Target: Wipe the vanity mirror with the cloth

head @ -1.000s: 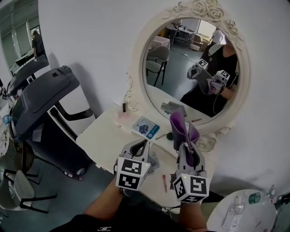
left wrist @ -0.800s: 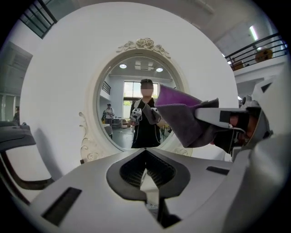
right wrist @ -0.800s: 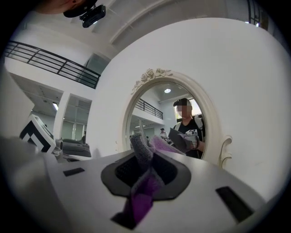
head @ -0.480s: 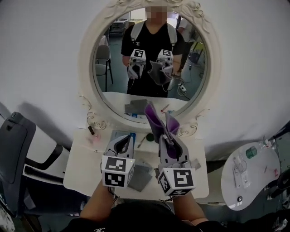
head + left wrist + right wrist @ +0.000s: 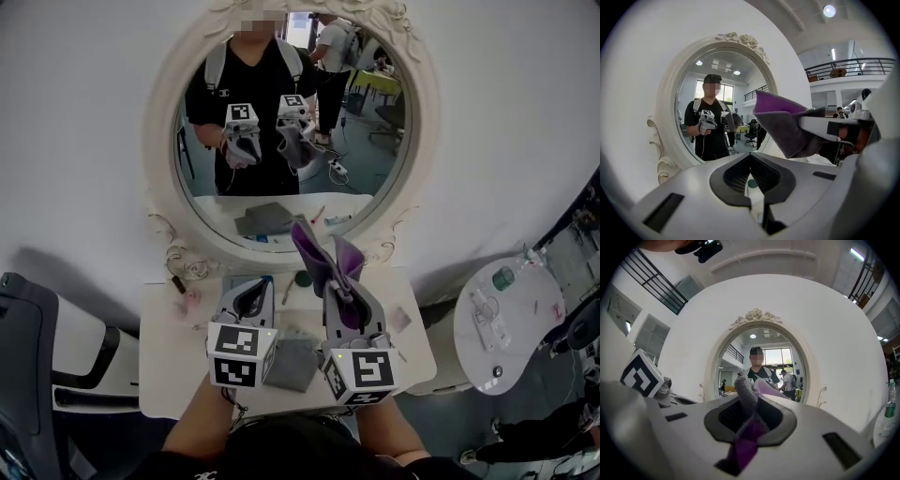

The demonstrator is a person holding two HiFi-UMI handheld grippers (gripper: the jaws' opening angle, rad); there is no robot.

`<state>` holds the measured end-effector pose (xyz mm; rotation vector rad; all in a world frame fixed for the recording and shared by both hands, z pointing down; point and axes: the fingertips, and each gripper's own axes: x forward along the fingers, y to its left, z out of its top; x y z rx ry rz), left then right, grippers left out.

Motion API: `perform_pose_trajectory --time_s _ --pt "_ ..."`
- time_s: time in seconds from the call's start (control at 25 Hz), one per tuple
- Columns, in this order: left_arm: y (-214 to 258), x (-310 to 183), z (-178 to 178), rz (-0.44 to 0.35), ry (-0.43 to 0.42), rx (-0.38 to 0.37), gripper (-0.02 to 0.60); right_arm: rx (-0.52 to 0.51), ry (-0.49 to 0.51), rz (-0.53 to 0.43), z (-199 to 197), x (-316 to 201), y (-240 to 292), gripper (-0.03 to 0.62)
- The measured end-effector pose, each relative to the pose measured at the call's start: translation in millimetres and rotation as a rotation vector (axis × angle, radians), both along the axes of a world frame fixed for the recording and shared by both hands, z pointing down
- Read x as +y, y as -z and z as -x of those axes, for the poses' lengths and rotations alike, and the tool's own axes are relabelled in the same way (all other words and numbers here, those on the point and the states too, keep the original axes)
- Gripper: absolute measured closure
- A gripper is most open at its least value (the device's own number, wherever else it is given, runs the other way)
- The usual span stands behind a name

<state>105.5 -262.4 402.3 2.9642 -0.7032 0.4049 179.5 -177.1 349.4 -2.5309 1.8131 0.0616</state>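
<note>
As I faced the vanity mirror [image 5: 281,122]: it stood upright behind the tabletop [image 5: 169,375].
Right gripper [image 5: 343,292]: my fingers were clamped on the cloth [image 5: 322,255].
Cloth: purple-grey, it rose from those fingers near the mirror's lower frame; I could not tell whether it touched.
Left gripper [image 5: 251,298]: fingers together, empty, beside the right.

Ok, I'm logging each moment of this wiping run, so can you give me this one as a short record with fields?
mirror: round vanity mirror, white ornate frame, upright behind the table
right gripper: shut on the purple cloth, which sticks up past the jaws
left gripper: jaws together, nothing between them
cloth contact: apparently not yet on the glass
also on table: grey sheet lying flat
</note>
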Motion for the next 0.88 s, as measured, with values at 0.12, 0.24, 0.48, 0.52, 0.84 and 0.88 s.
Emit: perform_pose_trajectory --time_s 0.12,0.24,0.48,0.52,0.84,0.88 --pt "-1.6 1.5 -0.2 0.009 -0.011 0.001 0.577 0.005 -0.024 0.006 -4.0 2.6 0.0 0.543" --pt "4.9 4.1 -1.0 -0.007 -0.007 0.008 0.577 0.024 -0.049 -0.021 -19.3 4.4 12.8 0.543" --pt "8.7 4.0 12.1 -0.012 0.049 0.013 0.577 0.086 -0.148 -0.128 -79.7 -5.9 65.6 0.543" --pt "8.9 2.5 13.3 -0.012 0.061 0.014 0.577 0.099 -0.163 -0.146 -90.5 -9.3 75.8 0.543" --pt "12.1 3.2 26.1 -0.056 0.114 -0.02 0.577 -0.023 -0.249 -0.182 -182.0 -45.0 116.1 0.543" --pt "11.7 1.6 29.3 -0.057 0.124 -0.024 0.575 -0.037 -0.253 -0.184 -188.3 -49.1 118.5 0.543"
